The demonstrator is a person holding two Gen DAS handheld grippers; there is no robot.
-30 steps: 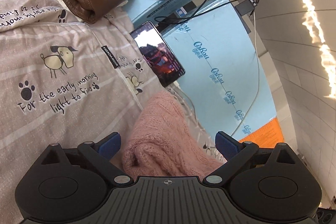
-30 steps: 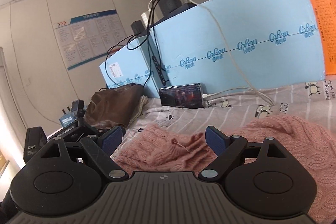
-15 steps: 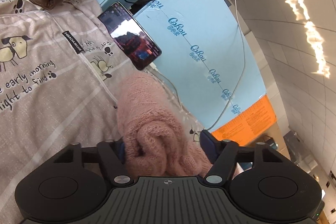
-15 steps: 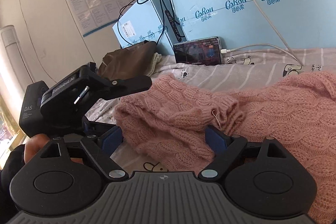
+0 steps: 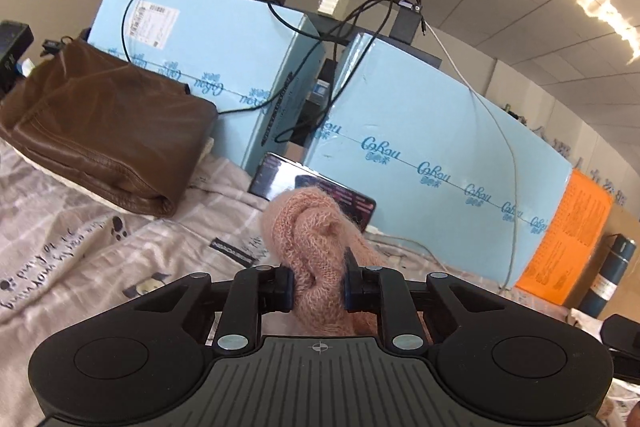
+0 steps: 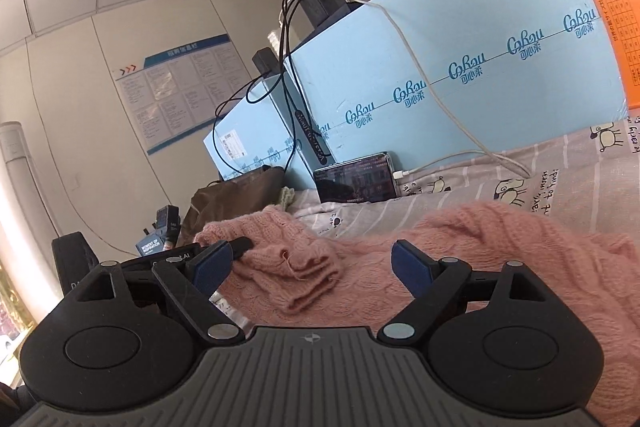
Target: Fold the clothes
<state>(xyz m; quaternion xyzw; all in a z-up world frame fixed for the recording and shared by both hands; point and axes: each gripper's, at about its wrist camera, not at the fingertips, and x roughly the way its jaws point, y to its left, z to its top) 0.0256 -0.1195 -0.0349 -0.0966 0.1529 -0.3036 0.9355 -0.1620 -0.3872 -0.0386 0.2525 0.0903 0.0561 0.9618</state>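
Sweater, pink knit: left hand-held gripper is closing on a bunched sleeve end, pads pressing it. Right hand-held gripper stands apart above the body, holding nothing. Garment lies spread on the bed; folding judged barely begun.

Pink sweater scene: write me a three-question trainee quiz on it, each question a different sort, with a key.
1. True or false: the right gripper is clamped on the pink sweater.
2. Multiple choice: what lies propped against the blue boxes on the bedsheet? A) a phone B) a book C) a mug
3. Fill in: the left gripper is closing on a bunched fold of the ____.

Key:
1. False; its jaws stand apart above the sweater.
2. A, the phone, with a white cable plugged in.
3. Pink sweater; the pads already press the knit from both sides.
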